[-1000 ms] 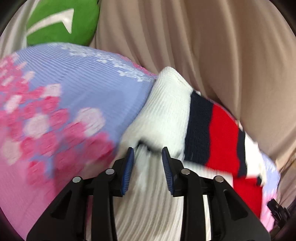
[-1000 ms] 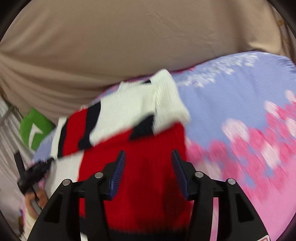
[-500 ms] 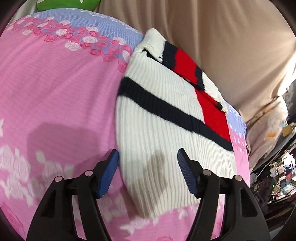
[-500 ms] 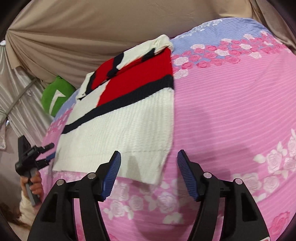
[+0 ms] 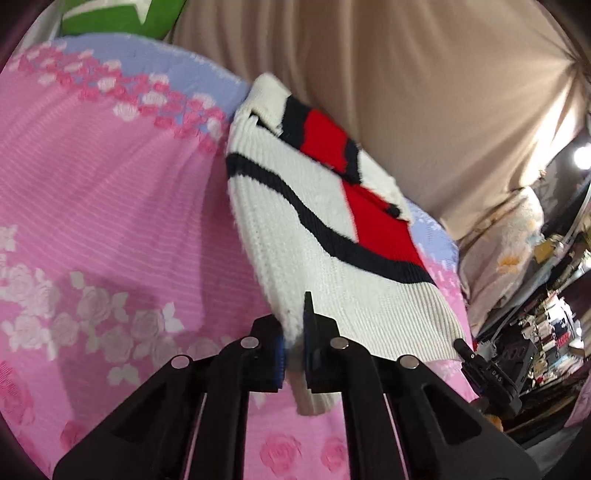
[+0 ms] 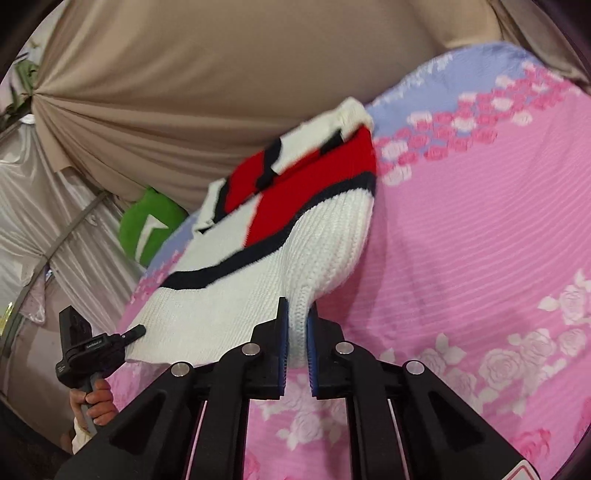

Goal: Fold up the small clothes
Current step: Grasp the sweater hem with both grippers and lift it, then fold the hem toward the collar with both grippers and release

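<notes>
A small white knit sweater [image 5: 314, 236] with navy stripes and red blocks lies on a pink floral bedspread [image 5: 110, 221]. My left gripper [image 5: 293, 350] is shut on the sweater's near left hem corner and lifts it a little. In the right wrist view the sweater [image 6: 258, 258] runs away towards the back, and my right gripper [image 6: 297, 343] is shut on its near right hem corner, which bunches up between the pads. Each gripper shows at the edge of the other's view: the left one [image 6: 92, 350] and the right one [image 5: 487, 373].
A beige curtain [image 6: 221, 74] hangs behind the bed. A green cushion [image 6: 151, 229] sits at the far end, also in the left wrist view [image 5: 122, 14]. Cluttered shelves [image 5: 546, 325] stand at the right of the bed.
Half a second ago both grippers were open over the flat hem. Both have since closed on the hem corners and raised them slightly off the bedspread.
</notes>
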`<act>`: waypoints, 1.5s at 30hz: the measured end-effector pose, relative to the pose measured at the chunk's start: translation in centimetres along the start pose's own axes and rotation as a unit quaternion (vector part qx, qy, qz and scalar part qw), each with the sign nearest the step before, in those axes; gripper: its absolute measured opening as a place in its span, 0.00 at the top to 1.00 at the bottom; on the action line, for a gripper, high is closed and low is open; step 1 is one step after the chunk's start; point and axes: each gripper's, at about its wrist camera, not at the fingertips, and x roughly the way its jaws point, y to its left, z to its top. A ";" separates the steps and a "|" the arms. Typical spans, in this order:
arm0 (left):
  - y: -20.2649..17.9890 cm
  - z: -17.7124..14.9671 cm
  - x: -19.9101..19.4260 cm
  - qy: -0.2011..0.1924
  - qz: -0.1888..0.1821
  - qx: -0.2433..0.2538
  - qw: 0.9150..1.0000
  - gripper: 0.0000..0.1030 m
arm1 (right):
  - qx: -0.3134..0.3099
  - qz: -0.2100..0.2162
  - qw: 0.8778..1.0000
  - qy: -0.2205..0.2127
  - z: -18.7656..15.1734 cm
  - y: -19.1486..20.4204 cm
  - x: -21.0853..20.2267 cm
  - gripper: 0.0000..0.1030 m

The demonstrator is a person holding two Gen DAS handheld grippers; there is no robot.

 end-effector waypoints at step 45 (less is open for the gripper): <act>3.4 7.3 10.6 0.025 0.106 -0.007 0.994 0.92 | 0.079 -0.034 0.996 0.020 8.5 -6.0 8.9 0.96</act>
